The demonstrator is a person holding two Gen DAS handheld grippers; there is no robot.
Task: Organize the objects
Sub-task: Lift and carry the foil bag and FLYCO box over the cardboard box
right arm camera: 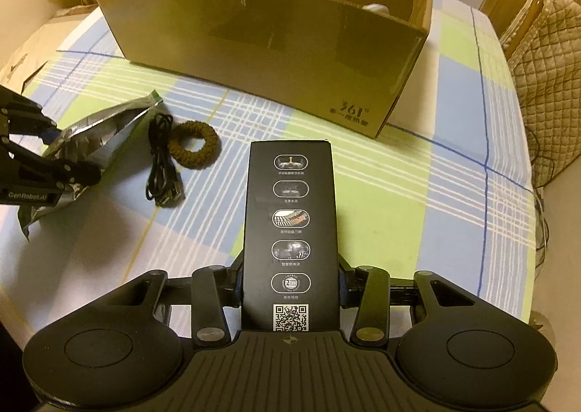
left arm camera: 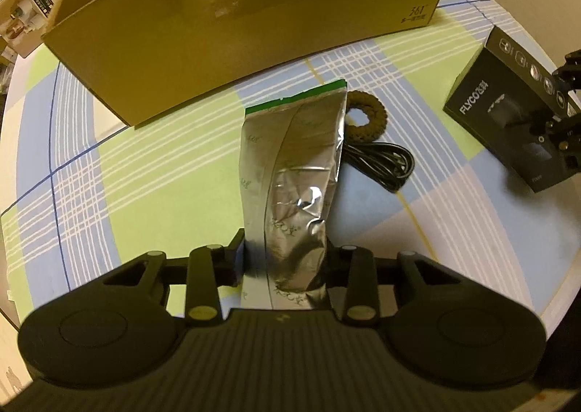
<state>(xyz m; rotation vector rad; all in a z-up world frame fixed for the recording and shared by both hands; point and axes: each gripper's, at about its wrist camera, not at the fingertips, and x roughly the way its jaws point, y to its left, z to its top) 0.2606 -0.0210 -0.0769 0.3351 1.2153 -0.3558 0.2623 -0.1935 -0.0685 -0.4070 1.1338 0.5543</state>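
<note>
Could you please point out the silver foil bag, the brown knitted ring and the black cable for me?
silver foil bag [left arm camera: 290, 172]: left wrist view, middle of its crinkled front.
brown knitted ring [right arm camera: 194, 148]: right wrist view, its woven band.
black cable [right arm camera: 159, 172]: right wrist view, middle of the bundle.

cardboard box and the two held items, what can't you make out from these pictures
- Cardboard box contents: both wrist views, hidden by its front wall; only a white bit shows over the rim.
- Silver foil pouch print: left wrist view, too small and blurred to read.
- Black carton lower end: right wrist view, hidden behind the right gripper.
- Black cable near part: left wrist view, behind the pouch.
</note>
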